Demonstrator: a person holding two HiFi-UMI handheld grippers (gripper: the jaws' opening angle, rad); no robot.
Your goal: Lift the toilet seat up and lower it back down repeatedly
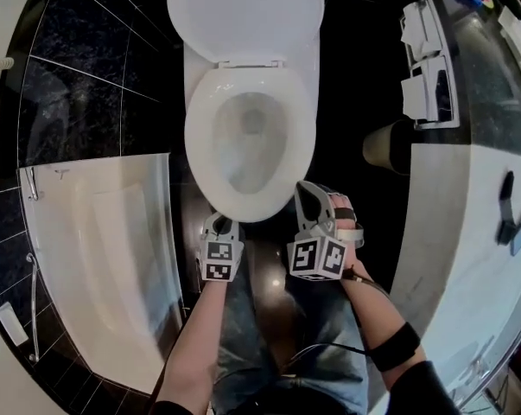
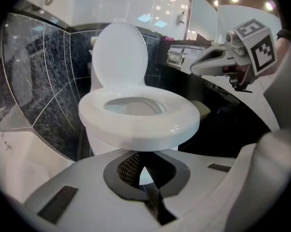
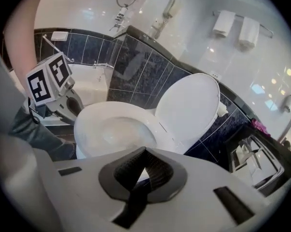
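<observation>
Toilet seat [image 1: 200, 132] down on bowl, lid [image 1: 243, 11] up at the back. L gripper [image 1: 219, 225] at seat's front rim, can't tell if touching; fingers [image 2: 130, 168] shut together, nothing btwn. R gripper [image 1: 310, 199] just beside rim's front-right; fingers [image 3: 159, 170] also closed, empty. Bathtub [image 1: 96, 232] on left.

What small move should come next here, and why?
Probably nudge the shut left tongs under the front edge of the toilet seat to start lifting it: the seat lies down flat, the lid already stands up, and the tongs sit just before that edge.
</observation>
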